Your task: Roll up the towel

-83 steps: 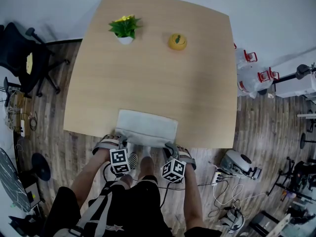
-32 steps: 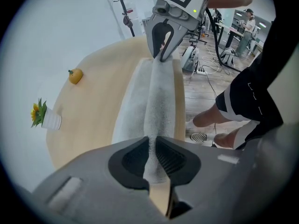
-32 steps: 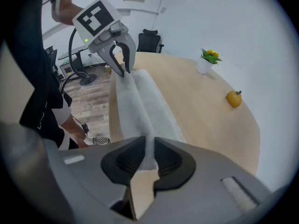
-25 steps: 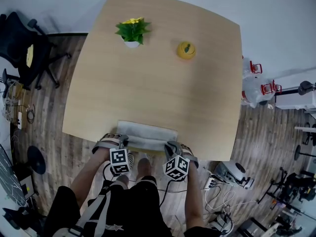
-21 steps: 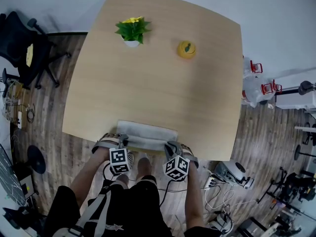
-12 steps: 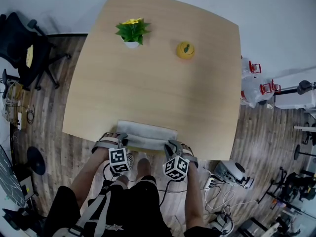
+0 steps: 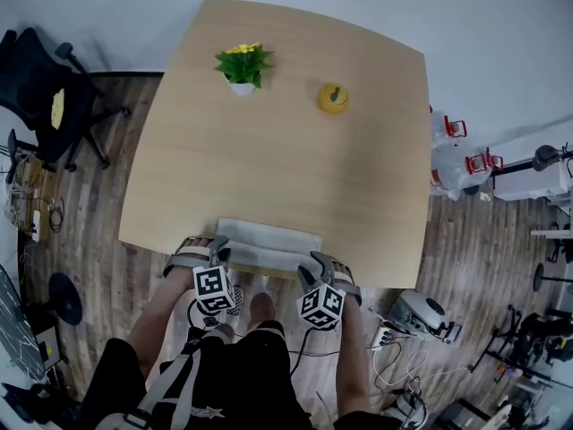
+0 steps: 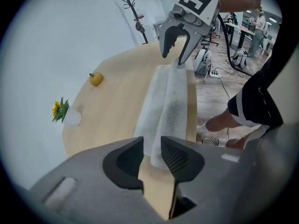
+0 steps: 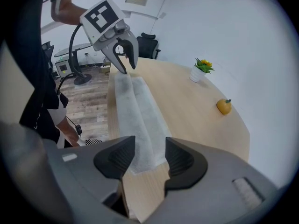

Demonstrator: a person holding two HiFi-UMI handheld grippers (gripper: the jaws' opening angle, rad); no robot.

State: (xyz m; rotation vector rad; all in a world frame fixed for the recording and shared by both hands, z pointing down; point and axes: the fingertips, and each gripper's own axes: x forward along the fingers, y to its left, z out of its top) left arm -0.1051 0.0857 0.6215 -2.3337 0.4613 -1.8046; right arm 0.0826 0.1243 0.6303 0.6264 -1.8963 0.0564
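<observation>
Left gripper [image 8: 152, 154], right gripper [image 9: 149, 156] jaws just opened, towel [image 7: 269, 239] ends between, partly hidden.

A light wooden table [image 7: 286, 150] with rounded corners stands on a plank floor [image 7: 98, 213] against a white wall [image 7: 501, 25]. Reckoned from the table's middle in the head view, a small potted plant [image 7: 243, 66] with yellow flowers sits at eleven o'clock and a yellow fruit-shaped piece [image 7: 333, 98] at one o'clock, well apart. Off the table, a black office chair [image 7: 40, 97] stands at about nine o'clock, white equipment with red handles [image 7: 457, 146] at three, and a grey and white machine [image 7: 421, 316] at five.
</observation>
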